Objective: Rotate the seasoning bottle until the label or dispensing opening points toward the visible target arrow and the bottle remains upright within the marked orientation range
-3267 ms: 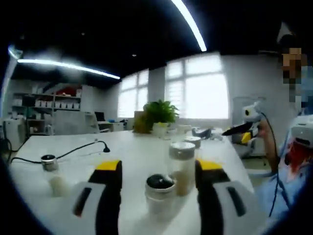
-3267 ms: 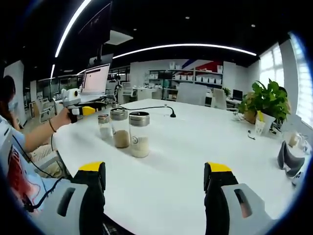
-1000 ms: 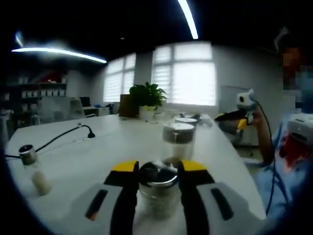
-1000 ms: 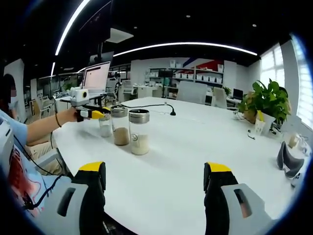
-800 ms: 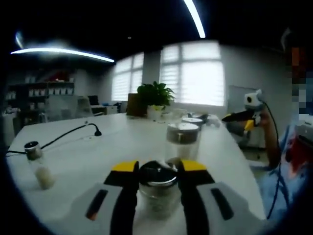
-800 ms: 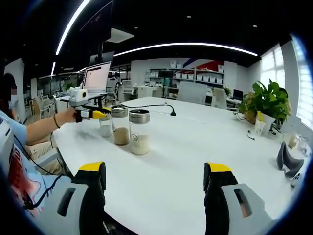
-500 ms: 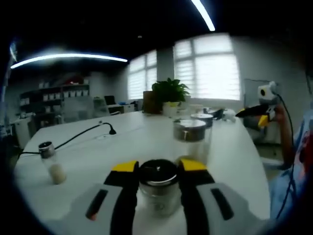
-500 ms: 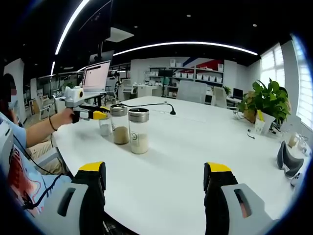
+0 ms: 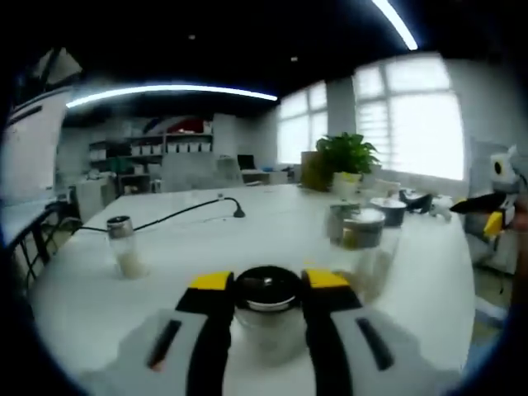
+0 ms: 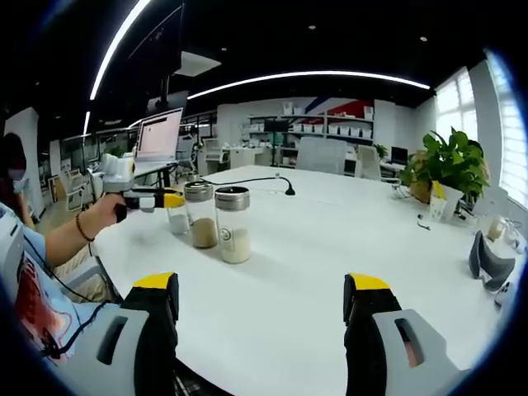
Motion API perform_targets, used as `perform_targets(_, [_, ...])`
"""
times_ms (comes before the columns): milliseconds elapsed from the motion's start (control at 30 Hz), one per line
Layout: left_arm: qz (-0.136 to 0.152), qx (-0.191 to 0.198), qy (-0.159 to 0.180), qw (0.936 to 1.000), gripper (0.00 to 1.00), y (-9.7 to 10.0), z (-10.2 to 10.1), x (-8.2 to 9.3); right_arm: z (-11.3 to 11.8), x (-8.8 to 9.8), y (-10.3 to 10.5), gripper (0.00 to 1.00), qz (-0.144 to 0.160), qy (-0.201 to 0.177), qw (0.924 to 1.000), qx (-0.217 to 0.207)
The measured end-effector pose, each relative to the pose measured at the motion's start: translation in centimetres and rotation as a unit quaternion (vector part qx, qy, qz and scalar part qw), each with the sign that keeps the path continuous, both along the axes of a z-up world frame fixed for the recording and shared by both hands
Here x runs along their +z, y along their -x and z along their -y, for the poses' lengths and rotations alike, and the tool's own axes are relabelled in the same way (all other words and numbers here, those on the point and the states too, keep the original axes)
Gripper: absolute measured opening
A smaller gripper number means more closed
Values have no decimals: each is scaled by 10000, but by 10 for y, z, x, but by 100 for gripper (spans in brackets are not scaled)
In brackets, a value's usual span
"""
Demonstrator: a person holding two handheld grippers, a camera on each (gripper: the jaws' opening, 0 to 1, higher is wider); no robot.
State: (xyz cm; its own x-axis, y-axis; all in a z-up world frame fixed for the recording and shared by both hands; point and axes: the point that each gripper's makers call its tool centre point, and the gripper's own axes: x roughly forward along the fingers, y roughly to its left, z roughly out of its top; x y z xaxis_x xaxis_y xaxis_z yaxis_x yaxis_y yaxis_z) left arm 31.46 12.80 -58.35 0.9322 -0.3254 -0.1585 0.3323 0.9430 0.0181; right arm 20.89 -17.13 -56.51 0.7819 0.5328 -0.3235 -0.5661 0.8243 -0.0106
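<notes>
In the left gripper view, the left gripper (image 9: 266,297) has its yellow-tipped jaws pinched on the sides of a small clear glass seasoning bottle with a dark round metal cap (image 9: 266,289), which stands near the near edge of the white table (image 9: 206,247); its contents are too blurred to name. Well to the left stands a small clear shaker with a silver cap (image 9: 124,246), pale powder in its lower part. To the right, close behind the held bottle, stand two taller clear jars with silver lids (image 9: 360,239); fill unclear there. In the right gripper view these read as a jar of tan powder (image 10: 201,214) and a jar of pale grains (image 10: 233,224), roughly a third full. The right gripper (image 10: 260,326) hovers with jaws spread wide, gripping nothing. Risk, judged: a turn with uneven pinch could tip the bottle, or swing it against the neighbouring jars. No target arrow or label is discernible, so over-rotation cannot be checked.
</notes>
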Motion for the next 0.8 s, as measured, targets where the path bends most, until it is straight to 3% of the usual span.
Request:
perform_targets(500, [149, 1020, -28, 9947, 34, 3, -4, -1, 1, -4, -1, 84, -102, -30, 9999, -14])
perform_targets(633, [48, 972, -96, 9952, 34, 7, -4, -2, 1, -4, -1, 84, -115, -70, 9999, -11])
perform_targets(800, [147, 1187, -158, 9927, 34, 6, -4, -2, 3, -5, -2, 84, -163, -88, 9998, -69])
